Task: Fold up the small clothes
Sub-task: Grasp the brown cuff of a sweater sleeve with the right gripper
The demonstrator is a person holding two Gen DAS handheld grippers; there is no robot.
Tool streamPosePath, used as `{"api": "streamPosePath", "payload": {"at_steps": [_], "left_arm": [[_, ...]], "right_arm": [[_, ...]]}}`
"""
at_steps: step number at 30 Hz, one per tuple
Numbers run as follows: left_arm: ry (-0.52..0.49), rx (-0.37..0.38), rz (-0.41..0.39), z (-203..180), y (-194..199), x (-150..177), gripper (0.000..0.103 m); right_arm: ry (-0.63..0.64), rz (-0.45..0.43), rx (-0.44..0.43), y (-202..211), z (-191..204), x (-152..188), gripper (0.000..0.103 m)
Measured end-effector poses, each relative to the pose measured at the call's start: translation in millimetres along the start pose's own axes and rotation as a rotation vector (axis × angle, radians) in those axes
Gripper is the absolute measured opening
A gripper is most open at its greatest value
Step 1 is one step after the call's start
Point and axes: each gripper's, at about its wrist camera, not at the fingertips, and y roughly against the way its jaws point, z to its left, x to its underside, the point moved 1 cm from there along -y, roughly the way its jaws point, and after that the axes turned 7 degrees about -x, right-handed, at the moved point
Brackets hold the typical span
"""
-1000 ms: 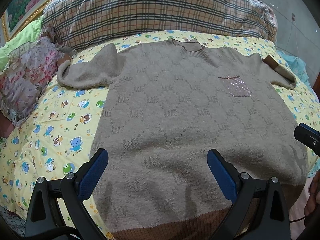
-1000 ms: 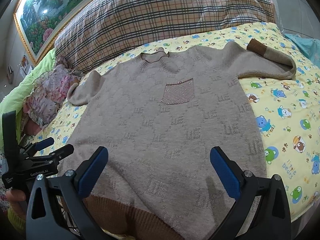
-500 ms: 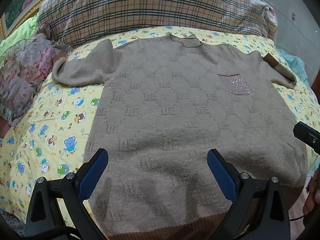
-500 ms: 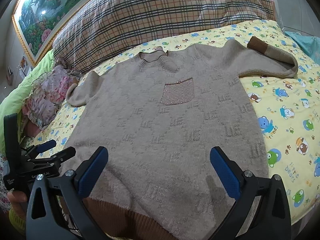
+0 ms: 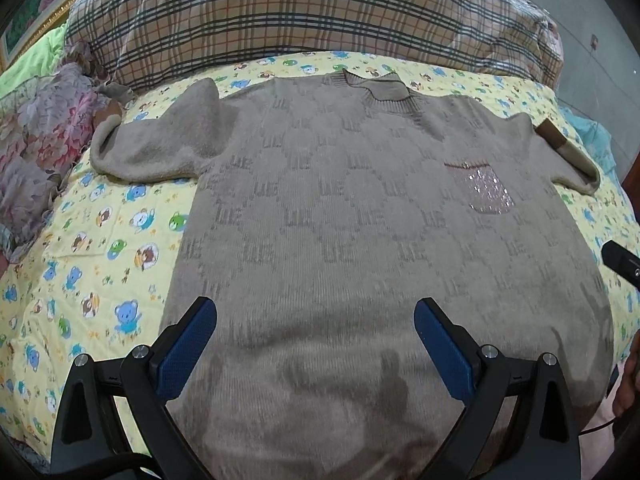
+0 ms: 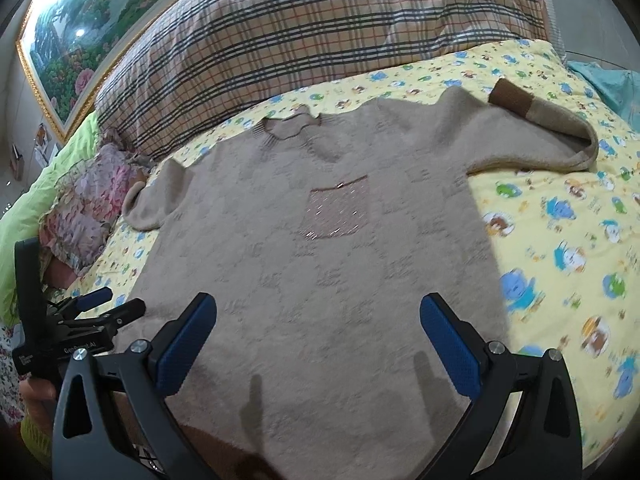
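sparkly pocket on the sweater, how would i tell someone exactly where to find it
Start at the yellow cartoon-bear bedsheet below the big plaid pillow; a beige knit sweater lies spread flat on it. Below the ribbed collar, on the side whose sleeve ends in a brown cuff, is the sparkly pocket. It is the only glittering pinkish patch on the matte beige knit.

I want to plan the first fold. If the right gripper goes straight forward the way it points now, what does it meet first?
Probably the beige sweater itself: the right gripper, jaws wide open, points over its lower body toward the sparkly pocket. Nothing else shows in that line, though its height above the knit is unclear.
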Motion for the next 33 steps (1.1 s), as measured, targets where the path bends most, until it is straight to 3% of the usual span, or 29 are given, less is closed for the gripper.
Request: {"api": "streamPosePath", "payload": {"at_steps": [7,15,20,26,29,32,33], "left_arm": [[0.006,0.001,-0.007,2.2,-15.1,-32.3,0.099],[0.008,-0.014,-0.005,6.0,-39.8,-77.9,0.099],[-0.004,-0.024,0.028,0.9,-69.8,-101.3,0.099],[-0.012,-0.033,0.038,-6.5,-102.5,-127.4,0.099],[-0.009,-0.024,0.037,-7.9,-116.7,-138.6,0.099],[-0.003,-0.012,0.048,-6.4,-127.7,-141.7,0.099],[-0.003,-0.011,0.047,-6.2,-129.2,-141.6,0.099]], "right_arm": [[0.02,-0.048,0.108,4.5,-47.9,-42.5,0.102],[0.022,-0.089,0.255,6.6,-128.7,-116.6,0.102],[0.044,-0.07,0.357,-5.5,-169.9,-158.3,0.101],[0.151,0.004,0.416,-43.0,-201.8,-198.9,0.1],[0.152,0.063,0.426,-66.1,-224.6,-210.7,0.091],[0.14,0.134,0.436,-83.4,-240.8,-209.7,0.058],[0.12,0.151,0.417,-85.7,-245.3,-207.7,0.037]]}}
